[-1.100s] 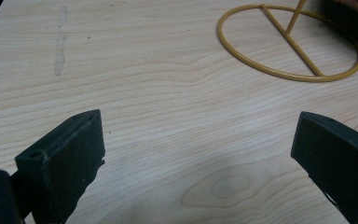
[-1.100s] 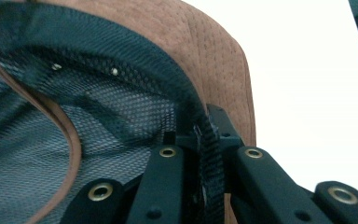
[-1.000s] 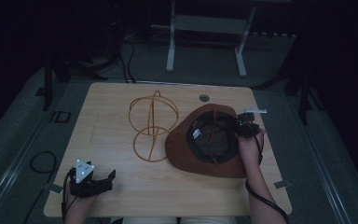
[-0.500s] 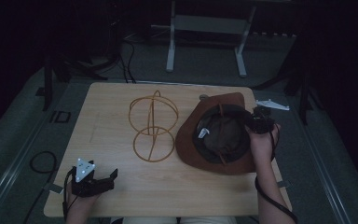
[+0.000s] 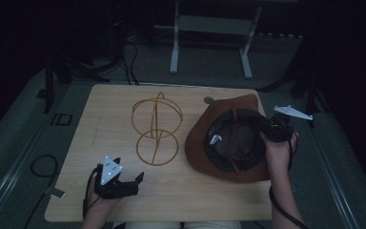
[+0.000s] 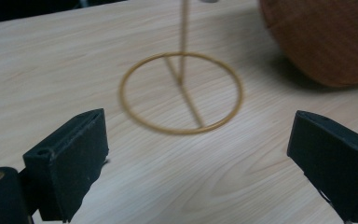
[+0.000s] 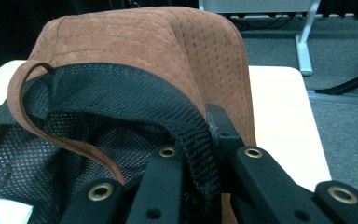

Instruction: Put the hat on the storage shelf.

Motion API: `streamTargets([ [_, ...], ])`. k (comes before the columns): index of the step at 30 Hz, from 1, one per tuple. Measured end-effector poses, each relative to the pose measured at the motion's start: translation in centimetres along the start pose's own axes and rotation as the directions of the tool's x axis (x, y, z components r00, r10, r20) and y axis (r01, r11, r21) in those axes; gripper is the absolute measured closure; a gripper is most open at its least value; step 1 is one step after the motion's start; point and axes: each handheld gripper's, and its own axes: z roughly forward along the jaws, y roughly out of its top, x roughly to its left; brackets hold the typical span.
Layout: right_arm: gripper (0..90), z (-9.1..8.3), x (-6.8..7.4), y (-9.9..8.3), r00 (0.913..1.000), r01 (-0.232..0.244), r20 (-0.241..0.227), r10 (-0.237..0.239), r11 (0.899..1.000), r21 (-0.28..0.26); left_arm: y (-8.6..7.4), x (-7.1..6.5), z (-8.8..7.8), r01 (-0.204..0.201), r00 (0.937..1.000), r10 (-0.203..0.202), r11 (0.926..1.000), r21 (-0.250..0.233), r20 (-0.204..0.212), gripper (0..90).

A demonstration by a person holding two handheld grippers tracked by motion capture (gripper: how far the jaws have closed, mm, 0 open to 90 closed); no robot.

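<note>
A: Wooden table (image 5: 124, 109), dim room. Where's the hat?
B: Brown hat (image 5: 228, 143) upside down at table's right, beside wire stand (image 5: 156, 129). Right gripper (image 5: 271, 128) clamped on its black mesh band.
A: Left?
B: Left gripper (image 5: 124, 183) near front edge, jaws wide apart, holding nothing.

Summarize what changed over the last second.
The right gripper, shut on the hat at its inner band, lifted it and tilted the far brim up; the hat shifted slightly right. The left gripper, open, edged toward the wire stand. The stand stayed put on the table.
</note>
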Motion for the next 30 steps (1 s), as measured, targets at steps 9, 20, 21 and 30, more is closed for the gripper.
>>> streamTargets([
  [9, 85.1, -0.9, -0.9, -1.2, 0.9999, -0.011, 0.002, 0.011, 1.000, -0.001, 2.6, -3.4, 2.4, -0.053, 0.9940, 0.053, 0.9986, 0.001, 0.096, 6.4],
  [20, 85.2, -1.5, -1.2, -2.1, 1.0000, -0.009, 0.000, 0.009, 1.000, 0.002, 5.7, -6.8, 5.2, -0.108, 0.9803, 0.102, 0.9938, 0.026, 0.169, 6.9],
  [21, 85.2, -1.6, -1.1, -2.2, 1.0000, -0.007, -0.001, 0.007, 1.000, 0.001, 6.0, -7.0, 5.4, -0.115, 0.9799, 0.109, 0.9931, 0.025, 0.167, 6.9],
  [30, 85.2, -1.9, -1.1, -2.7, 0.9999, -0.015, -0.006, 0.015, 1.000, 0.004, 9.3, -10.0, 7.7, -0.184, 0.9637, 0.174, 0.9825, 0.030, 0.202, 6.9],
])
